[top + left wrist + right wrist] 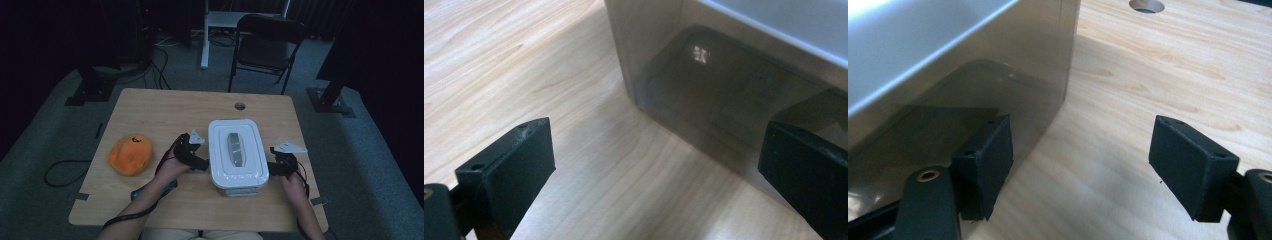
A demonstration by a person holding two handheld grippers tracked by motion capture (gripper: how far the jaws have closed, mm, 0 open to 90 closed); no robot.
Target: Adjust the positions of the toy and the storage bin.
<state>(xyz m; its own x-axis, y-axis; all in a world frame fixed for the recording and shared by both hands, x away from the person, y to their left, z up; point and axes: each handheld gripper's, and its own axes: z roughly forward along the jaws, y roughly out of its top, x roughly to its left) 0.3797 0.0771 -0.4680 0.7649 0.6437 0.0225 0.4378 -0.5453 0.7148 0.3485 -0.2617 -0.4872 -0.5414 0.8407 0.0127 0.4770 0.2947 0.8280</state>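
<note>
A white lidded storage box (236,154) sits mid-bench (150,110), no legible label. Left gripper (196,159) and right gripper (278,165) flank it, jaws wide, gripping nothing.

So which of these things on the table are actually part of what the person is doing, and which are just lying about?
In use:
- white rectangular plastic container with a grey-handled lid
- left gripper, open beside it
- right gripper, open on its other side

Lying about:
- orange plush toy
- blue object beneath the left forearm
- black folding chair beyond the wooden table
</note>
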